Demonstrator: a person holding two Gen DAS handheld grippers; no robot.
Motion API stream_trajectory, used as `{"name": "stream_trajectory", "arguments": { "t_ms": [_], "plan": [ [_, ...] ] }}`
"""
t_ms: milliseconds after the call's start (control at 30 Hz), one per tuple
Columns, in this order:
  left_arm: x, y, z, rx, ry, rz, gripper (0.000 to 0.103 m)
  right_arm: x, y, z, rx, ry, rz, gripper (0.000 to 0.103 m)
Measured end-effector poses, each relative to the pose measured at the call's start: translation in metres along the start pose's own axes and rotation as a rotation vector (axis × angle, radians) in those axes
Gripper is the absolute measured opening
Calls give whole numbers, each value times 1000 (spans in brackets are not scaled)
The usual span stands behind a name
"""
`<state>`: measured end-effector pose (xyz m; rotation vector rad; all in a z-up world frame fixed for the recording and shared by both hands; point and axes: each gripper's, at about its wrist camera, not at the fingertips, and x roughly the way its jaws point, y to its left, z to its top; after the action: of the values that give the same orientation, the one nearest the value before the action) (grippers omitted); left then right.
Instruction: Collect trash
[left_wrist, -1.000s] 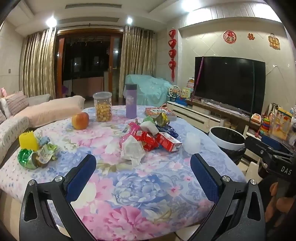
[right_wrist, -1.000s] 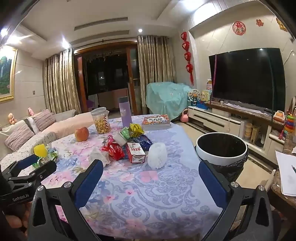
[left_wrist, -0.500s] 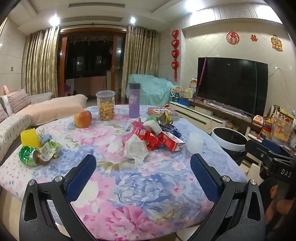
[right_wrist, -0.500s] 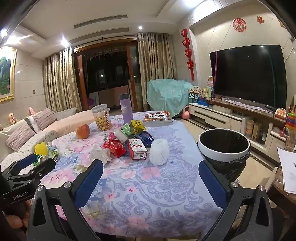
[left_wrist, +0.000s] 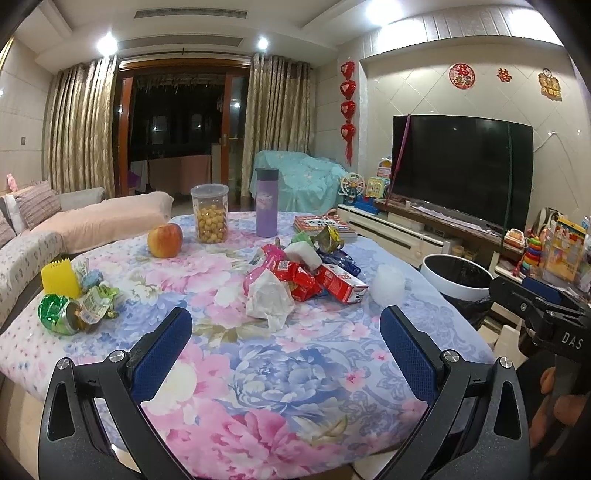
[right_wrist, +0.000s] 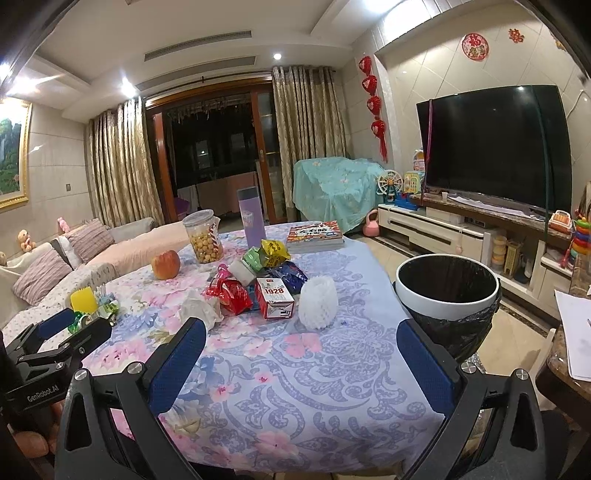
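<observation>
Left wrist: floral tablecloth, living room.

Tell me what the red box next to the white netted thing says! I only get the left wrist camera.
Observer: In the right wrist view, the red-and-white cardboard carton reads "1928".
Operator: Is there trash in the bin yet?
Observer: The right wrist view looks deeper into the round white trash bin with a black liner. Inside looks dark, and I can see no trash.
Operator: Anything hiding behind the table?
Observer: Yes, a pink kettle-shaped object stands on the floor beside the white TV cabinet.
</observation>
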<state>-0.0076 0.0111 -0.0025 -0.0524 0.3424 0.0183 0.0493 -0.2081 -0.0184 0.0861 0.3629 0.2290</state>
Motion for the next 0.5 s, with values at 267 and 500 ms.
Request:
{"name": "stream_trajectory", "arguments": {
  "t_ms": [267, 500],
  "plan": [
    [-1, 0, 0, 2, -1, 1, 103, 0, 0, 0, 2, 1, 1, 103],
    [-1, 0, 0, 2, 0, 1, 103, 0, 0, 0, 6, 4, 3, 103]
  ]
}}
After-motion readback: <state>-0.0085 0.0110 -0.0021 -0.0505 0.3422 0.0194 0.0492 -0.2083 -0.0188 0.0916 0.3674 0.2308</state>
